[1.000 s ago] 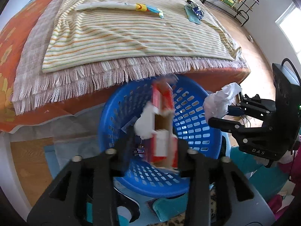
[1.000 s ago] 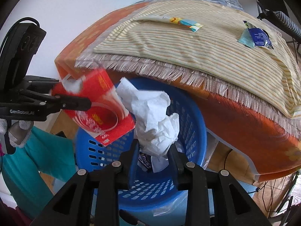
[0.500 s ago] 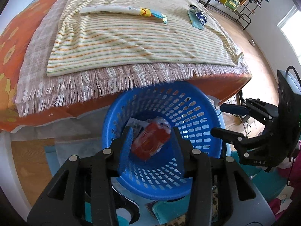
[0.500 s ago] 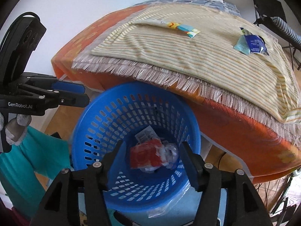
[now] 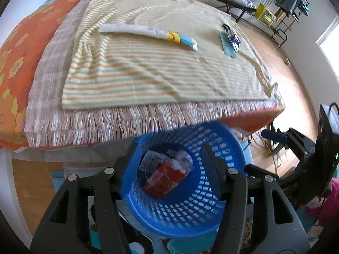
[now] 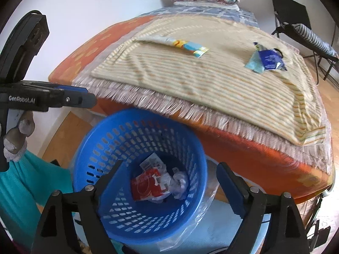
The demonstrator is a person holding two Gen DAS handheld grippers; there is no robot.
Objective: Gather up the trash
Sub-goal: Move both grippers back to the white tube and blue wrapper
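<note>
A blue plastic basket [image 5: 231, 163] [image 6: 118, 135] stands on the floor by the bed. Inside lie a red carton [image 5: 164, 180] [image 6: 145, 185], crumpled white tissue [image 5: 182, 158] [image 6: 179, 182] and a small printed paper [image 6: 151, 162]. My left gripper [image 5: 169, 150] is open and empty above the basket. My right gripper [image 6: 169, 167] is open and empty above the basket too. On the striped blanket lie a long white and yellow wrapper [image 5: 148, 31] [image 6: 186, 45] and a blue packet [image 5: 231, 40] [image 6: 267, 60].
The bed [image 6: 264, 163] with an orange cover and fringed blanket overhangs the basket. The other gripper shows at the right of the left wrist view [image 5: 296, 146] and at the left of the right wrist view [image 6: 46, 99]. A folding chair [image 6: 300, 27] stands beyond the bed.
Both grippers opened and let go: the red carton and the white tissue dropped into the basket. Both grippers then rose and pulled back a little.
</note>
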